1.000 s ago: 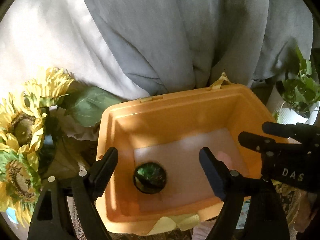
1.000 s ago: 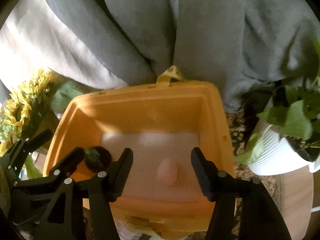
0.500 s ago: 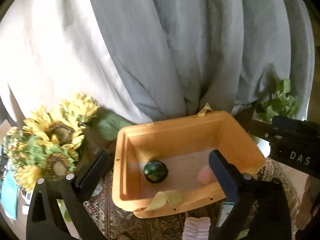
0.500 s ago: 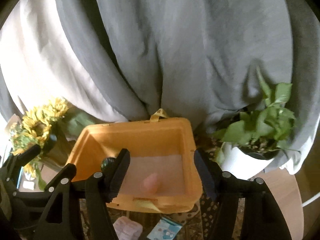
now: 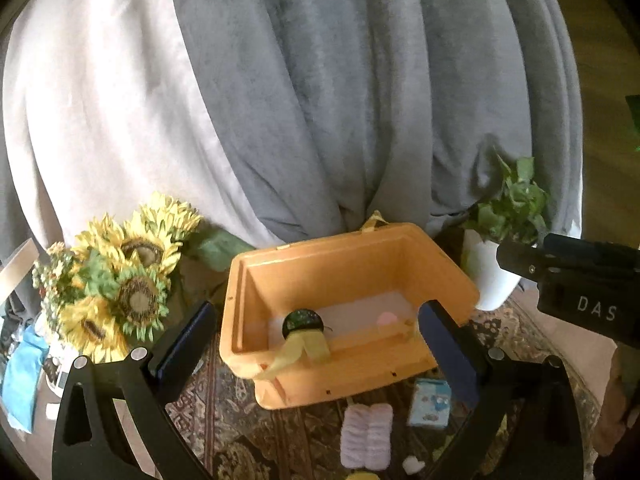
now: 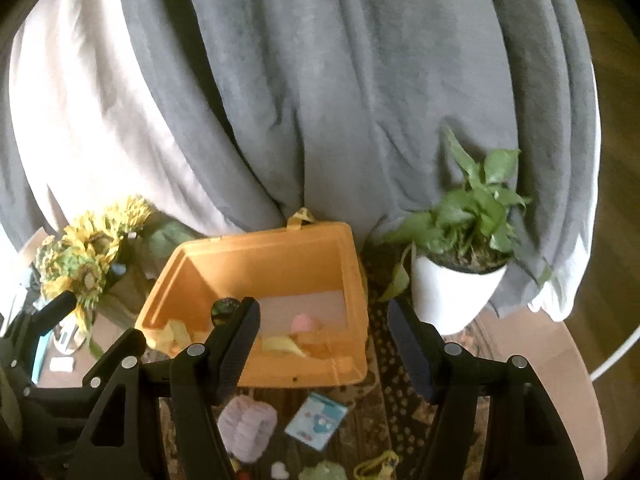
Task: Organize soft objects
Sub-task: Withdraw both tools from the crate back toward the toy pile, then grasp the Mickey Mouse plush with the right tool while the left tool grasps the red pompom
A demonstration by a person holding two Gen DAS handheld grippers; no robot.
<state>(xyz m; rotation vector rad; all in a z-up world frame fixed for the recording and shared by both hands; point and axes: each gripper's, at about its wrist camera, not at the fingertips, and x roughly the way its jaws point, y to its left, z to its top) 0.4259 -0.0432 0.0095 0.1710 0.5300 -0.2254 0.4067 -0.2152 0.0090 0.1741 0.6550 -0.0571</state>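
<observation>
Hidden or unclear: your left gripper (image 5: 316,336) and right gripper (image 6: 322,334) block the lower corners of both views. The near wall of the orange bin (image 5: 360,376) covers the lower part of what lies inside. Small pieces at the bottom edge of the right wrist view, a white heart shape (image 6: 279,470) and a greenish lump (image 6: 322,472), are cut off and too blurred to identify.

Left gripper: jaws have just been opening and stand wide; nothing sits between the pads, which frame the bin from a distance.

Right gripper: jaws have just been opening a little, partly apart, empty.

Item 1, dark green ball (image 5: 302,322): round, glossy, speckled; lies in the bin at its left side, behind a yellow strap (image 5: 296,350) draped over the near rim.

Item 2, pink soft piece (image 5: 386,319): pale, rounded, only its top visible; in the bin, right of the ball and apart from it.

Item 3, lilac fluffy cloth (image 6: 248,426): ribbed, folded; on the patterned rug (image 5: 224,420) just before the bin.

Item 4, light blue packet (image 6: 316,420): flat, printed; beside the cloth on the rug.

Surroundings: sunflowers (image 5: 120,284) left, potted plant (image 6: 460,264) right, grey drape (image 5: 340,100) behind.
</observation>
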